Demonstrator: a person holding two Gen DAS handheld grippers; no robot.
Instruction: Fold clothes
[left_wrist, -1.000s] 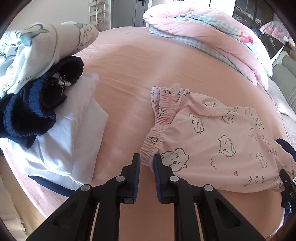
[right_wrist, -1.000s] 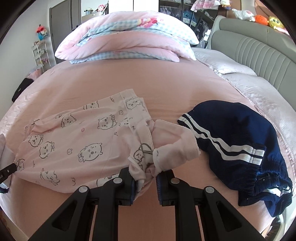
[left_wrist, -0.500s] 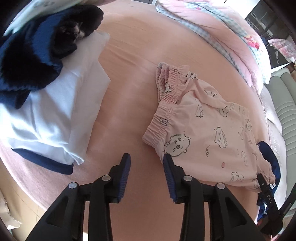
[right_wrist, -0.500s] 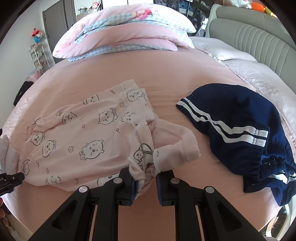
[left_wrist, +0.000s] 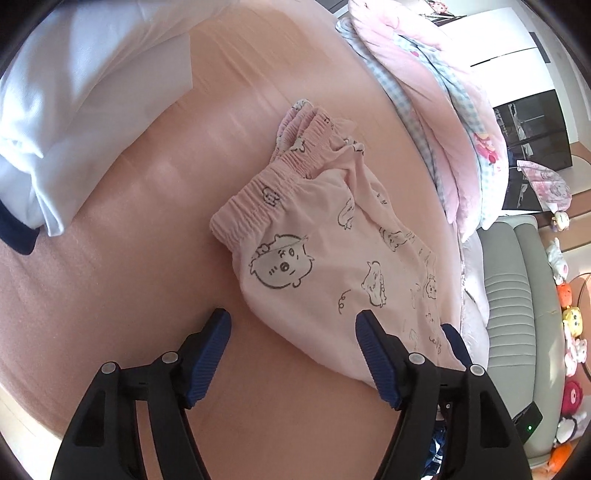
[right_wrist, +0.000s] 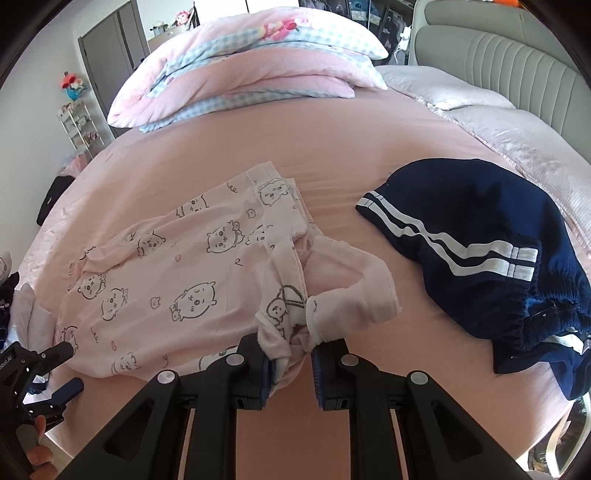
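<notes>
On the pink bed (right_wrist: 192, 155), your right gripper (right_wrist: 290, 358) pinches the pink trousers' (right_wrist: 177, 273) bunched hem; only that view shows the navy shorts (right_wrist: 480, 236). Your left gripper (left_wrist: 291, 328), jaws just spreading wide, straddles the trousers' edge without gripping; white folded clothes (left_wrist: 74, 110) appear only there.
</notes>
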